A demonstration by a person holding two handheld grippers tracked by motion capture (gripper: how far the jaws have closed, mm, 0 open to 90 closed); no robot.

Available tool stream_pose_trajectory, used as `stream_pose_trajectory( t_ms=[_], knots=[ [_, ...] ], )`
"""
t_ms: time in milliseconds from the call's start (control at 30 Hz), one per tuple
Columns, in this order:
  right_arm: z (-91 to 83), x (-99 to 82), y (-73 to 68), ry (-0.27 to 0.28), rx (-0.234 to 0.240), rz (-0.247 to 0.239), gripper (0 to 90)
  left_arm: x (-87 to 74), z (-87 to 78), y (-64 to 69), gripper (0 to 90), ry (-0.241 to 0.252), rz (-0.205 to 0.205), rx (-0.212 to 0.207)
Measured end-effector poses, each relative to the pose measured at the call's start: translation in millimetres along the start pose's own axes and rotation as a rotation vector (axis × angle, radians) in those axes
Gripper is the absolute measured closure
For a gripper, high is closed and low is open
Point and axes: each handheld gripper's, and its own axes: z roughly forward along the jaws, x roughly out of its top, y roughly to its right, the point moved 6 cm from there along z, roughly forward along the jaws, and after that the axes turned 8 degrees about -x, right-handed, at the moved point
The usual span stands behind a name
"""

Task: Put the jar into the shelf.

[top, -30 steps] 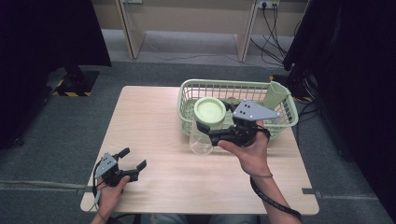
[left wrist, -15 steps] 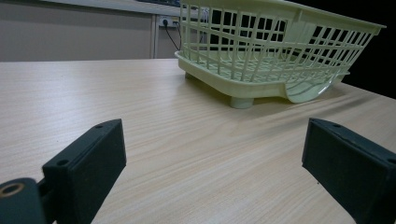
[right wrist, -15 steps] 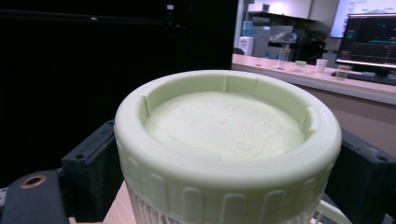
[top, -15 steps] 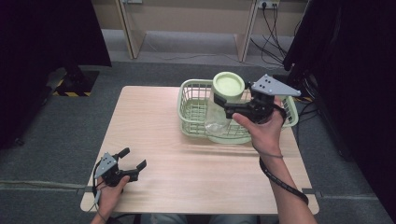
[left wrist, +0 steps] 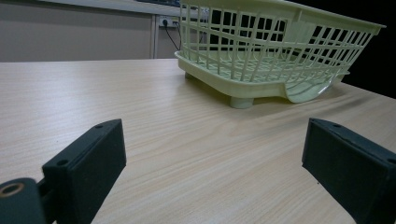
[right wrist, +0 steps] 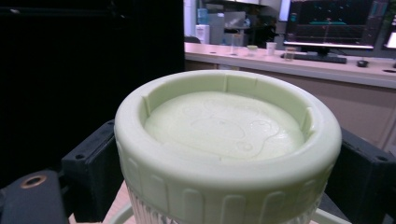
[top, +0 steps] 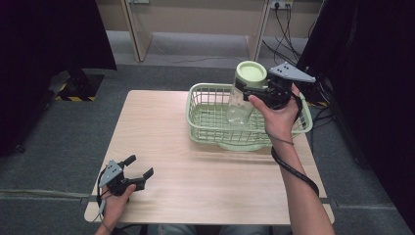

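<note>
Right gripper (top: 246, 88) clenches a green-lidded clear jar (top: 243, 93) above the basket (top: 208, 128) (at 1 o'clock) — left gripper (top: 138, 169), at 7 o'clock, gapes empty.

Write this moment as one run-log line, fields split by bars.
right claw: shut on clear plastic jar with pale green lid, held above pale green plastic basket | left claw: open, low over wooden table
</note>
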Motion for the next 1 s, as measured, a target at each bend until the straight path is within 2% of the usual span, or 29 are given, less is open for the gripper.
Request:
stream_pose_trajectory(
  t_ms=[200,367,467,700,1000],
  knots=[
    [22.1,-11.5,17.1,-0.037,-0.071,0.034,11.6,0.0,-0.1,0.1,5.7,0.001,0.001,-0.001],
    [39.3,-30.1,28.6,-0.084,-0.123,0.061,11.6,0.0,-0.1,0.3,5.7,0.0,0.002,-0.001],
    [48.1,-43.0,34.4,-0.113,-0.148,0.06,11.6,0.0,-0.1,0.0,5.7,0.0,0.0,-0.002],
    [63.6,-68.8,45.2,-0.171,-0.191,0.071,11.6,0.0,0.0,0.0,5.6,0.0,0.0,-0.002],
    [78.0,-94.9,50.5,-0.228,-0.223,0.08,11.6,0.0,-0.1,0.0,5.6,0.0,0.0,-0.002]
  ],
)
